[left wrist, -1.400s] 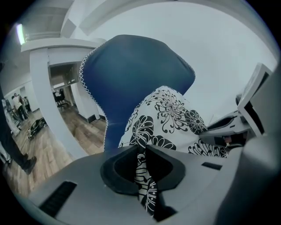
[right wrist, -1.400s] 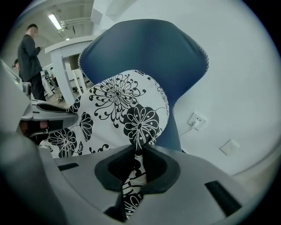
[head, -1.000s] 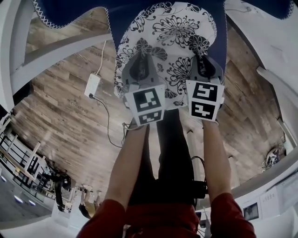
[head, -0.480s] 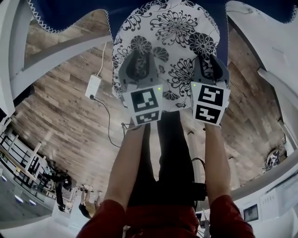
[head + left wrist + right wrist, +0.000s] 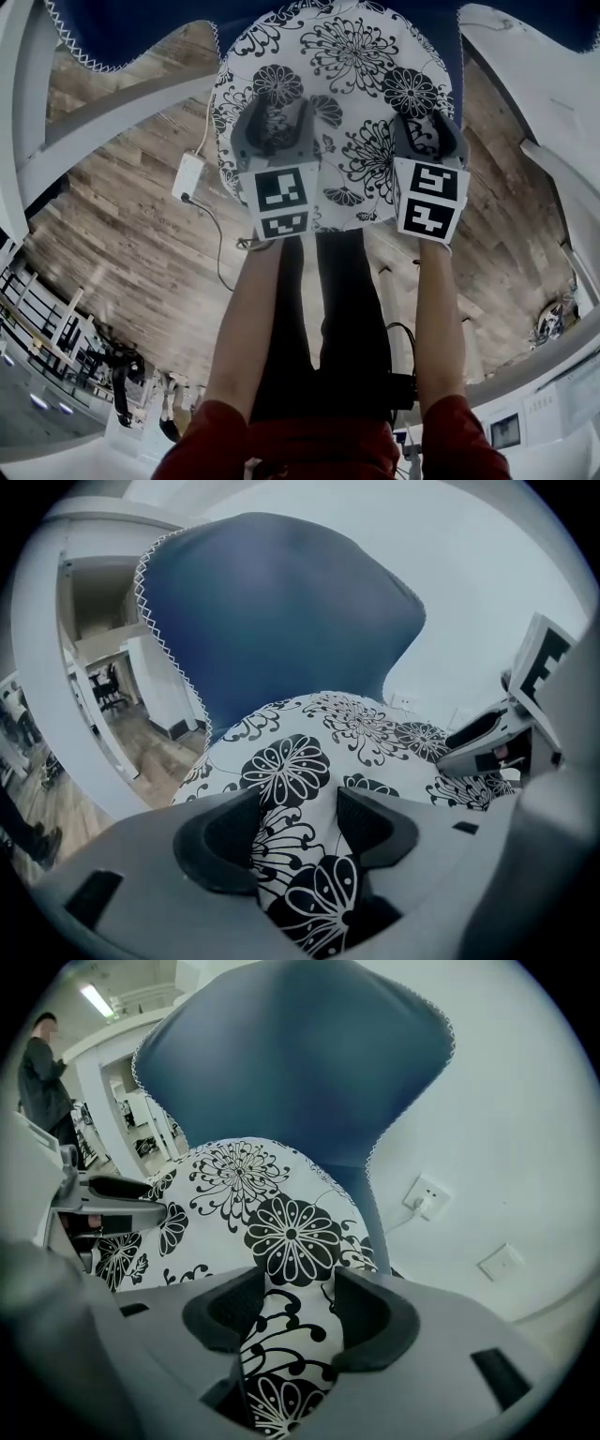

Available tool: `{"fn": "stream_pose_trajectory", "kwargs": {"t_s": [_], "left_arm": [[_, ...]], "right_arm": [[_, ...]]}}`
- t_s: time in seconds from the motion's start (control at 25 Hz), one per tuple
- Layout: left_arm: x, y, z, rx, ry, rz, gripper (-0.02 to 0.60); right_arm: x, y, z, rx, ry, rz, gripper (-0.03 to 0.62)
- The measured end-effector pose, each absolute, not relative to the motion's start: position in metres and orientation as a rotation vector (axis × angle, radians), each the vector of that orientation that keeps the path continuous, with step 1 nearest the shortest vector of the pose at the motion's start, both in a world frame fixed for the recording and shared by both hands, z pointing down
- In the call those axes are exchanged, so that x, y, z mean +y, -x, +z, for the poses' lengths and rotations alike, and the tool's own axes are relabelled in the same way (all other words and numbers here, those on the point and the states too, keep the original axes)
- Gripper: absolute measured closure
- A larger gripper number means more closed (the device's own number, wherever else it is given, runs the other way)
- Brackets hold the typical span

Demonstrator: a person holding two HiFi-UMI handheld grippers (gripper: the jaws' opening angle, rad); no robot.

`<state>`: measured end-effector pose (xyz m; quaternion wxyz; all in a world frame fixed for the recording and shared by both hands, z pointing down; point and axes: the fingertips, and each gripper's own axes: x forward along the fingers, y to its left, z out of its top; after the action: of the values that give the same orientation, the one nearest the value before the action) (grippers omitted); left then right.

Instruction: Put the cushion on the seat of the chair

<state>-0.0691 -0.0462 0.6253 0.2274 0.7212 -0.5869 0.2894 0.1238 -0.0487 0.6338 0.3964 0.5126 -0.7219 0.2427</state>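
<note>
The round white cushion (image 5: 347, 84) with black flower print lies on the seat of the dark blue chair (image 5: 141, 23), in front of its backrest (image 5: 281, 611). My left gripper (image 5: 272, 117) is at the cushion's near left edge and my right gripper (image 5: 427, 127) at its near right edge. Both have just been opening their jaws. In the left gripper view a fold of the cushion (image 5: 309, 752) still lies between the spread jaws of the left gripper (image 5: 298, 822). In the right gripper view the cushion's rim (image 5: 272, 1335) likewise sits loose inside the right gripper (image 5: 298, 1312).
A white power adapter (image 5: 187, 173) with a cable lies on the wooden floor left of the chair. White frame bars (image 5: 112, 103) run at the left and right. A wall socket (image 5: 427, 1194) is behind the chair. A person (image 5: 42, 1072) stands far off.
Both grippers' jaws have spread apart from a tight pinch on the cushion's near edge. The cushion has shifted a little farther away and flattened onto the seat.
</note>
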Motion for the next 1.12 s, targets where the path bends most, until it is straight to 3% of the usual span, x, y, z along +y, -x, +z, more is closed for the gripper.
{"fn": "stream_pose_trajectory", "kwargs": {"t_s": [0.56, 1.12], "left_arm": [[-0.038, 0.073, 0.585, -1.628, -1.995, 0.737, 0.307], [-0.032, 0.08, 0.411, -1.684, -2.165, 0.568, 0.308]], "right_arm": [[-0.047, -0.117, 0.578, -1.875, -1.38, 0.546, 0.364], [-0.037, -0.094, 0.408, -1.981, -1.555, 0.443, 0.364]]}}
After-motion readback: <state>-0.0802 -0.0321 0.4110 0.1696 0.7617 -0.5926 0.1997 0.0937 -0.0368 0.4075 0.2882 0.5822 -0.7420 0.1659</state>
